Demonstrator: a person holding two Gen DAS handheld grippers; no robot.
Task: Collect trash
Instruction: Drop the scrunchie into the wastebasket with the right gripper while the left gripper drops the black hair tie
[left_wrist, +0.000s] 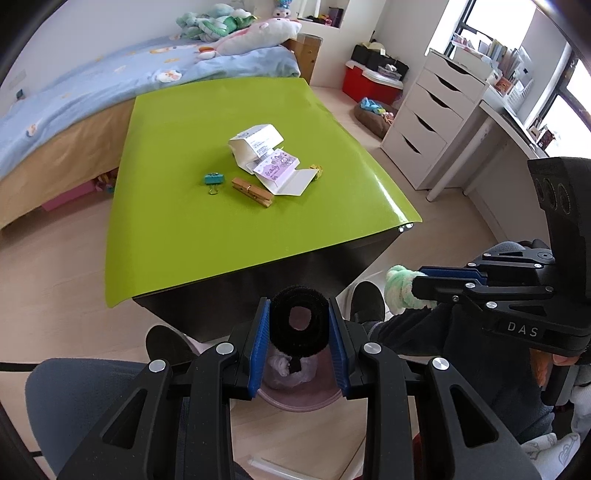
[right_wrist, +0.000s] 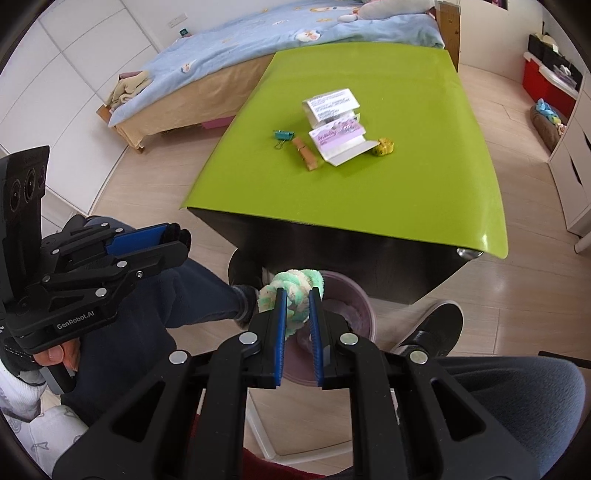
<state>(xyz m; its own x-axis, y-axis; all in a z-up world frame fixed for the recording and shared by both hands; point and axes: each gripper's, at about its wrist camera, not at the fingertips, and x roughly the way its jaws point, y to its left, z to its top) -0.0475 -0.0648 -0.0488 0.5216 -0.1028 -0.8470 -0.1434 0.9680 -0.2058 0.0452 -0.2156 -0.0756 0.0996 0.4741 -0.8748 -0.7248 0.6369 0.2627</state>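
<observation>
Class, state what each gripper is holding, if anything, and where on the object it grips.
Left gripper: black fuzzy ring, pinched across its outer sides. Right gripper: green-and-white knotted yarn bundle, clamped at its near end.

My two wrist views look down from near the glossy lime-green table (left_wrist: 229, 229), sharing its top (right_wrist: 369, 192).

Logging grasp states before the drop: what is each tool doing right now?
Left tool: closed on the black velcro roll, above the pink bin.
Right tool: closed on the green-white knotted rope, above the bin.
</observation>
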